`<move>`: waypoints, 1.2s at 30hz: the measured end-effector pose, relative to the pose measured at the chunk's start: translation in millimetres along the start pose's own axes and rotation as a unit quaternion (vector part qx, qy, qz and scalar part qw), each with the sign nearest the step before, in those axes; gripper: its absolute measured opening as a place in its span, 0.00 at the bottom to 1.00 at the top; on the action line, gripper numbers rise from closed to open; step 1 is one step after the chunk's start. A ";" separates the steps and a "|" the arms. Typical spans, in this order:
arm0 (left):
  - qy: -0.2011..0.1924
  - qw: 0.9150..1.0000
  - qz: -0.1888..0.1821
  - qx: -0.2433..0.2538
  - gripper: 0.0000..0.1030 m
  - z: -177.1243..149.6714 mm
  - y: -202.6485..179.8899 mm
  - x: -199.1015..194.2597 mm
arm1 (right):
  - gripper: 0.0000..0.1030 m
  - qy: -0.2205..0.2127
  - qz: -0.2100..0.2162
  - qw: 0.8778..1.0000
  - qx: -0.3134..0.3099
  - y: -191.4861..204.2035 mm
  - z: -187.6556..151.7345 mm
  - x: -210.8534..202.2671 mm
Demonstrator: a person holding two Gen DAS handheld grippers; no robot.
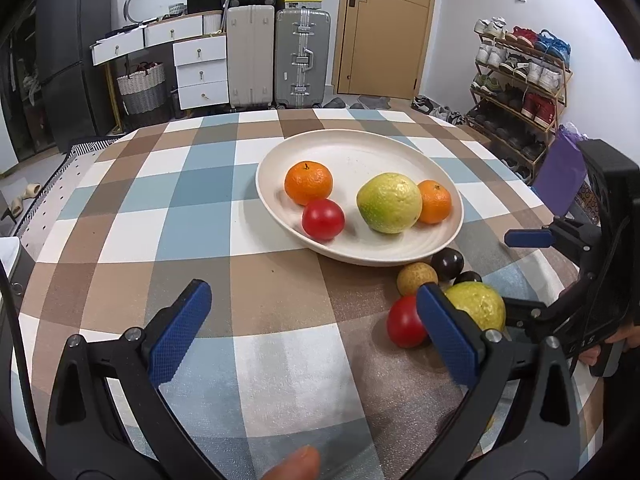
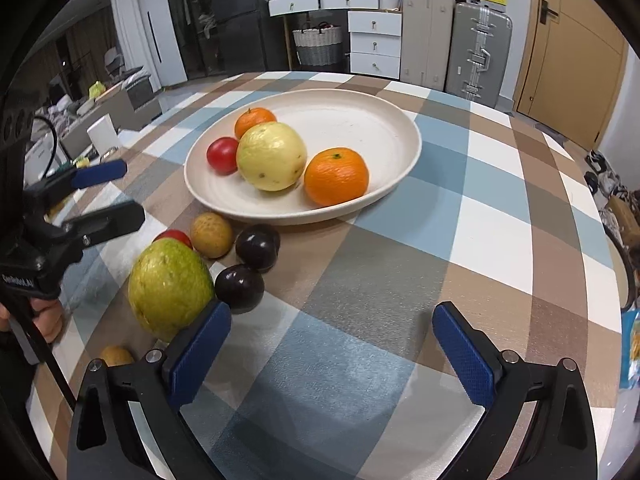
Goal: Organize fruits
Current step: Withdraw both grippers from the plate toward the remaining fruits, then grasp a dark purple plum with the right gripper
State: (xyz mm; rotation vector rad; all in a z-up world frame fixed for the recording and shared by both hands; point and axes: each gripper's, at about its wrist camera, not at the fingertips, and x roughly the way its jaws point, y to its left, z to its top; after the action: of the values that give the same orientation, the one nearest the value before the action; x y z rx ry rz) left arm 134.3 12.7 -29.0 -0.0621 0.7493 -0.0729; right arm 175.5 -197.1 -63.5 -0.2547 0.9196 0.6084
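Fruits sit in two groups on my checked counter point(image 1: 132, 216); the cream plate point(image 1: 352, 152) carries four: a large mandarin point(image 1: 308, 182), a red tomato point(image 1: 323, 219) touching its near side, a pale green guava point(image 1: 389, 203) and a smaller mandarin point(image 1: 435, 201) tucked against it; off the plate, just beside its near rim, I see the loose cluster: a second guava point(image 2: 170, 286), two dark plums point(image 2: 257, 247) point(image 2: 239, 288), a tan round fruit point(image 2: 211, 235), another red tomato point(image 2: 174, 236) half hidden behind the guava, and a small brownish fruit point(image 2: 116, 356) that I cannot name, near my right claw's frame; my left claw point(image 1: 314, 330) is spread wide, holding nothing, over bare cloth, its right pad in front of the loose tomato; my right claw point(image 2: 332, 354) is released too, empty, its left pad just beside the loose guava and the nearer plum; whether it touches them I cannot tell; each claw shows in the other's view, jaws parted.
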 end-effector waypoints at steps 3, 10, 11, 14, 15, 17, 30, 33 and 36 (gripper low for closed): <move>0.001 1.000 -0.001 -0.002 0.99 0.3 1.5 0.0 | 1.00 -0.002 0.000 1.000 -0.010 4.5 0.9 0.2; 0.000 1.000 0.001 -0.002 0.99 0.5 2.7 0.5 | 0.96 -0.013 0.019 0.999 -0.032 18.7 3.9 -1.0; 0.000 1.000 0.000 -0.003 0.99 0.6 3.1 1.1 | 0.93 -0.013 0.021 0.999 -0.034 20.4 4.6 -0.1; 0.001 1.000 0.000 -0.002 0.99 0.3 3.2 0.6 | 0.77 -0.002 0.021 0.999 -0.040 23.7 5.5 4.1; 0.001 1.000 0.000 -0.002 0.99 0.2 3.1 0.8 | 0.76 -0.004 0.023 0.999 -0.042 24.4 5.5 3.2; 0.001 1.000 -0.001 -0.002 0.99 0.3 3.0 0.8 | 0.71 -0.008 0.029 0.999 -0.044 24.9 5.2 1.5; 0.002 1.000 -0.001 -0.002 0.99 -0.1 2.4 2.0 | 0.35 -0.011 0.039 0.996 -0.082 46.3 2.4 -1.4; 0.002 1.000 -0.001 -0.003 0.99 -0.3 2.3 2.6 | 0.28 -0.012 0.045 0.996 -0.080 45.0 2.1 -2.3; 0.003 1.000 -0.001 -0.004 0.99 -1.0 1.8 2.7 | 0.26 -0.014 0.053 0.995 -0.078 43.5 2.0 -3.2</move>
State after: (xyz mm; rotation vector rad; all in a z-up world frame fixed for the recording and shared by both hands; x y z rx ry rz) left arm 135.7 14.2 -31.7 -0.0712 0.7550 -0.0726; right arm 149.6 -162.4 -57.7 -0.3377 0.8640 0.7813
